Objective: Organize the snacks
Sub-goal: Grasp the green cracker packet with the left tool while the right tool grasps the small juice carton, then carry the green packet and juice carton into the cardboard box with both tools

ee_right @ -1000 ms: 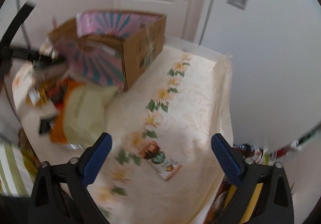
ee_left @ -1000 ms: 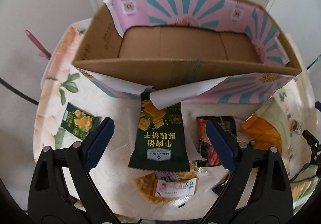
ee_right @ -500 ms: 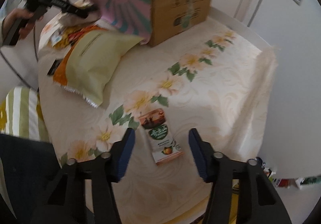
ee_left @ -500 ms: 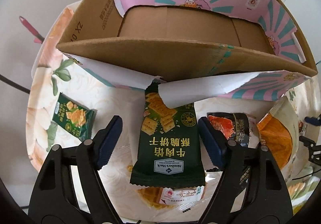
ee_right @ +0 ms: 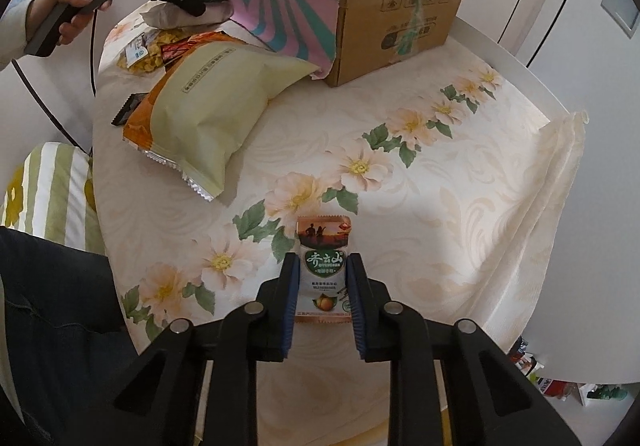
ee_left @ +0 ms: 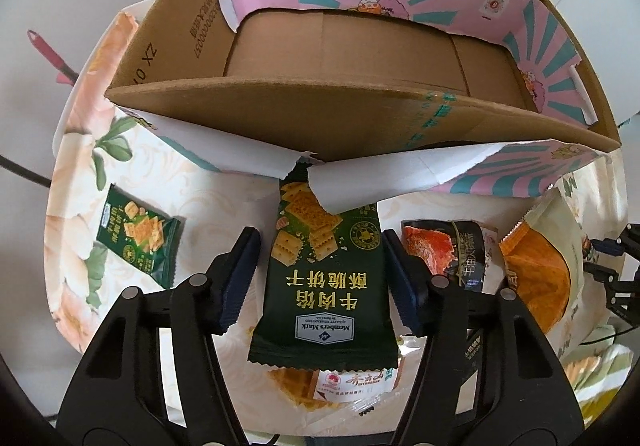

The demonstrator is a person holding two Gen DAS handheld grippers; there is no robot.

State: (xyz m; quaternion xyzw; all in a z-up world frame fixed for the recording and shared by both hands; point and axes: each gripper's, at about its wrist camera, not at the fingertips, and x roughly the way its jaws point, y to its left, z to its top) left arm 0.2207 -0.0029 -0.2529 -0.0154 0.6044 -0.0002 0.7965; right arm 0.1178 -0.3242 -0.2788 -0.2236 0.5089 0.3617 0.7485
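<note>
The right gripper [ee_right: 322, 288] has its blue pads pressed against the two long edges of a small white snack packet [ee_right: 325, 273] lying flat on the flowered tablecloth [ee_right: 460, 182]; it looks clamped on the packet, which has not left the cloth. The packet's long axis runs straight away from the gripper, in line with the fingers, its sunset-printed end pointing toward the cardboard box [ee_right: 384, 10] at the far side of the table, well apart. The left gripper [ee_left: 320, 278] is spread wide, its pads standing on either side of a dark green cracker pack [ee_left: 320, 282] without clearly touching it. That pack also lies lengthwise along the fingers, its far end tucked under a torn paper flap [ee_left: 344, 186] at the foot of the box, so the left gripper is much the nearer to the box. To its left lies a smaller green cracker pack [ee_left: 138, 240], to its right a dark packet with red print [ee_left: 444, 254] and a big orange bag [ee_left: 540, 266].
</note>
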